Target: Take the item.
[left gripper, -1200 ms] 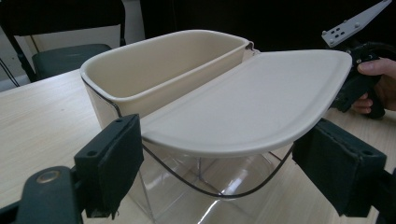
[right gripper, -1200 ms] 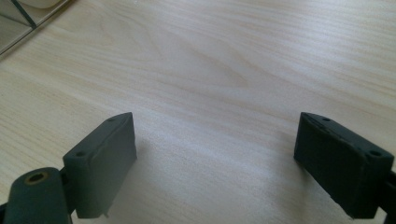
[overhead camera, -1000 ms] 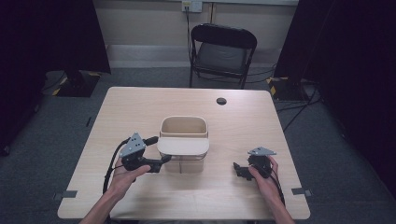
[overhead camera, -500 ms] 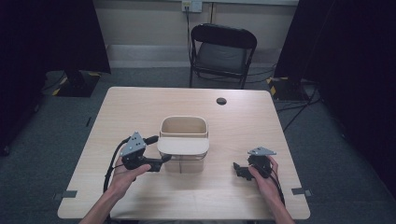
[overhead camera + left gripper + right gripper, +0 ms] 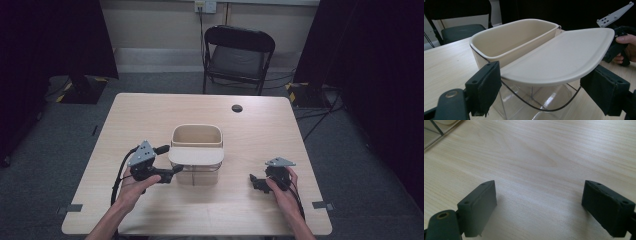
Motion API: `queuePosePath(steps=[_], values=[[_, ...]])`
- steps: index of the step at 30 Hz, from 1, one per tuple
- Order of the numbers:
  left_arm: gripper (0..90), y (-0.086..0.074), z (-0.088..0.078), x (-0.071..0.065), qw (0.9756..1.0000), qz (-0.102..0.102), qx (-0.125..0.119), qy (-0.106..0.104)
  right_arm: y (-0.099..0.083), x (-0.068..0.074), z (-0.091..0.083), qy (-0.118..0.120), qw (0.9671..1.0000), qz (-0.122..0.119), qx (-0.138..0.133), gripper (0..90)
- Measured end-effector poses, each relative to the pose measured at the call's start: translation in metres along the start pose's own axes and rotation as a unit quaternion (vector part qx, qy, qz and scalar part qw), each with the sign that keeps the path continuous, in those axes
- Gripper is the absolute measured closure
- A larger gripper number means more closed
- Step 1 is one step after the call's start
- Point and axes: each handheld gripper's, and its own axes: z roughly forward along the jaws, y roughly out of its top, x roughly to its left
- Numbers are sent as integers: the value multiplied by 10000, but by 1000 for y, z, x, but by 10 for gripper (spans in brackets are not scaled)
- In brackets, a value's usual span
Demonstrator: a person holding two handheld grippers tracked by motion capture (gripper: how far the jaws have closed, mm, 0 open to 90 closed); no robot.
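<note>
A cream tub (image 5: 196,136) sits in a clear box (image 5: 534,96) at the middle of the table. A flat cream lid (image 5: 196,156) lies over the box's near half, beside the tub's opening (image 5: 511,37). My left gripper (image 5: 170,160) is at the lid's left end and stands open; in the left gripper view its jaws flank the lid's (image 5: 559,57) near edge, gripper (image 5: 546,92) not closed on it. My right gripper (image 5: 256,182) rests to the right of the box, open over bare wood (image 5: 539,207), holding nothing.
A small black round object (image 5: 237,108) lies on the table (image 5: 150,115) at the far side. A black folding chair (image 5: 240,50) stands behind the table. The right hand and its gripper (image 5: 616,45) appear beyond the lid. A corner of the clear box (image 5: 434,130) lies ahead of the right gripper.
</note>
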Motion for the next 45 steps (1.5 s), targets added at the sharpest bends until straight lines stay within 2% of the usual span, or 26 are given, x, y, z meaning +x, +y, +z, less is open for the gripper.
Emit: queuePosePath(steps=[14,17,19,45], values=[[167,6,2,2,10000,43,6,-27,0,0,0,0,10000,-3,0,119],[167,7,1,2,10000,31,47,41,0,0,0,-1,10000,-2,0,119],[165,7,2,3,10000,35,0,-15,0,0,0,0,10000,-3,0,120],[187,16,11,5,9999,-26,23,-130,0,0,0,0,10000,-1,0,119]])
